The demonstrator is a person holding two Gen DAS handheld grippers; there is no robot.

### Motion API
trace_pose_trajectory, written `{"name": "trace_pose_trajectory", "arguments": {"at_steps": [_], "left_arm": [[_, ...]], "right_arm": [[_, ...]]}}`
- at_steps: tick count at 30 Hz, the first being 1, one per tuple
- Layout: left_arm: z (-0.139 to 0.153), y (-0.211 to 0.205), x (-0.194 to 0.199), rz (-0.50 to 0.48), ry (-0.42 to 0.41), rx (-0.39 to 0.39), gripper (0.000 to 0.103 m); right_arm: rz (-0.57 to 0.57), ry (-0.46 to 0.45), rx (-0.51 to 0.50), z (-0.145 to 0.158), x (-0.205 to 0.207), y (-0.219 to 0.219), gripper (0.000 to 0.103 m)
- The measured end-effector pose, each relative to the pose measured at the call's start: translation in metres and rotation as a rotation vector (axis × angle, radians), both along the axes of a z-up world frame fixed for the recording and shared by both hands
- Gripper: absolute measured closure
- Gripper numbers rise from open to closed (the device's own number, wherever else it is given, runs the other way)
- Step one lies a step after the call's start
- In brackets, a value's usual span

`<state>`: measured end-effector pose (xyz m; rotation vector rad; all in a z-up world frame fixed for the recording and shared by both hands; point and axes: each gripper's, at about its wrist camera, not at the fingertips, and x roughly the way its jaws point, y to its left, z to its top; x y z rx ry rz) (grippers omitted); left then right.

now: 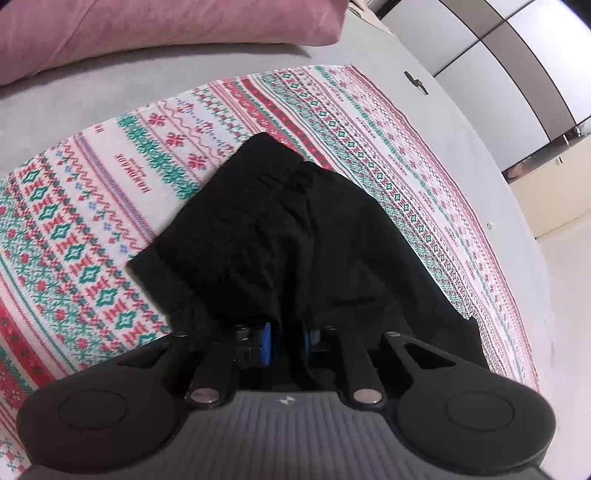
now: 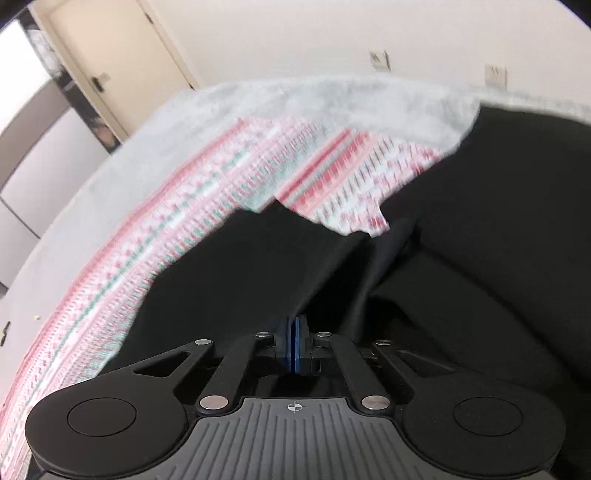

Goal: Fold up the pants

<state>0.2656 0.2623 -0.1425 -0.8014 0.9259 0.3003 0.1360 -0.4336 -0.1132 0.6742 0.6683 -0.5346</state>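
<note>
The black pants (image 1: 280, 221) lie bunched on a red, green and white patterned cloth (image 1: 74, 229). My left gripper (image 1: 286, 341) has its blue pads a little apart with a fold of the black fabric between them, so it is shut on the pants. In the right wrist view the pants (image 2: 480, 240) spread across the right and middle, over the patterned cloth (image 2: 166, 229). My right gripper (image 2: 294, 345) has its blue pads pressed together; black fabric lies around them, and I cannot tell whether any is pinched. This view is blurred.
The patterned cloth lies on a grey bed surface (image 1: 92, 96). A pink pillow (image 1: 166, 26) is at the far end. Wardrobe panels (image 1: 517, 66) stand beyond the bed edge. A door (image 2: 110, 62) and wall sockets (image 2: 380, 61) show in the right wrist view.
</note>
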Motion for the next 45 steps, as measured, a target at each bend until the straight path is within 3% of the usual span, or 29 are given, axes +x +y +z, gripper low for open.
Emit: {"name": "trace_pose_trajectory", "arguments": {"at_steps": [7, 9, 12, 16, 17, 19, 22, 24, 25, 26, 28, 30, 34, 36, 38, 42, 45], "left_arm": [[0.011, 0.014, -0.023, 0.028, -0.025, -0.005, 0.055], [0.015, 0.02, -0.03, 0.041, -0.028, 0.015, 0.055], [0.016, 0.03, -0.038, 0.066, -0.055, -0.029, 0.053], [0.021, 0.034, -0.045, 0.073, -0.097, -0.039, 0.032], [0.021, 0.033, -0.044, 0.077, -0.104, -0.04, 0.022], [0.017, 0.032, -0.036, 0.087, -0.093, -0.039, 0.018], [0.009, 0.033, -0.022, 0.099, -0.074, -0.056, 0.022], [0.007, 0.031, -0.015, 0.104, -0.043, -0.003, 0.053], [0.007, 0.03, -0.011, 0.096, -0.04, 0.019, 0.056], [0.007, 0.029, -0.009, 0.099, -0.046, 0.023, 0.065], [0.009, 0.03, -0.01, 0.098, -0.057, 0.022, 0.071], [0.012, 0.031, -0.01, 0.09, -0.072, 0.036, 0.077], [0.014, 0.041, -0.015, 0.091, -0.083, 0.042, 0.077], [0.011, 0.041, -0.017, 0.071, -0.068, 0.057, 0.077], [0.01, 0.038, -0.018, 0.058, -0.058, 0.072, 0.077], [0.011, 0.036, -0.017, 0.045, -0.053, 0.093, 0.077], [0.013, 0.035, -0.017, 0.042, -0.051, 0.099, 0.077]], "right_arm": [[-0.024, -0.02, -0.139, 0.03, -0.034, 0.021, 0.103], [-0.032, -0.015, -0.142, 0.031, -0.039, 0.015, 0.103], [0.026, 0.015, -0.126, 0.019, -0.031, 0.01, 0.103], [0.089, 0.015, -0.005, 0.008, -0.027, 0.007, 0.082], [0.089, 0.019, 0.008, 0.006, -0.026, 0.006, 0.066], [0.068, 0.044, 0.006, 0.001, -0.024, 0.006, 0.043], [0.068, 0.069, 0.003, -0.005, -0.017, 0.004, 0.044], [0.073, 0.058, 0.003, -0.007, -0.015, 0.003, 0.045], [0.071, 0.063, -0.001, -0.008, -0.013, 0.001, 0.055], [0.068, 0.065, -0.007, -0.01, -0.01, 0.0, 0.078], [0.054, 0.069, -0.004, -0.012, -0.008, -0.003, 0.103], [0.035, 0.04, 0.005, -0.009, -0.01, -0.007, 0.103], [0.043, 0.018, -0.019, -0.001, -0.016, -0.008, 0.103], [0.027, 0.057, -0.04, -0.001, -0.02, -0.014, 0.091], [-0.013, 0.08, -0.107, 0.004, -0.025, -0.017, 0.088], [-0.037, -0.039, -0.146, 0.018, -0.032, -0.02, 0.084], [-0.004, -0.038, -0.092, 0.014, -0.02, -0.023, 0.084]]}}
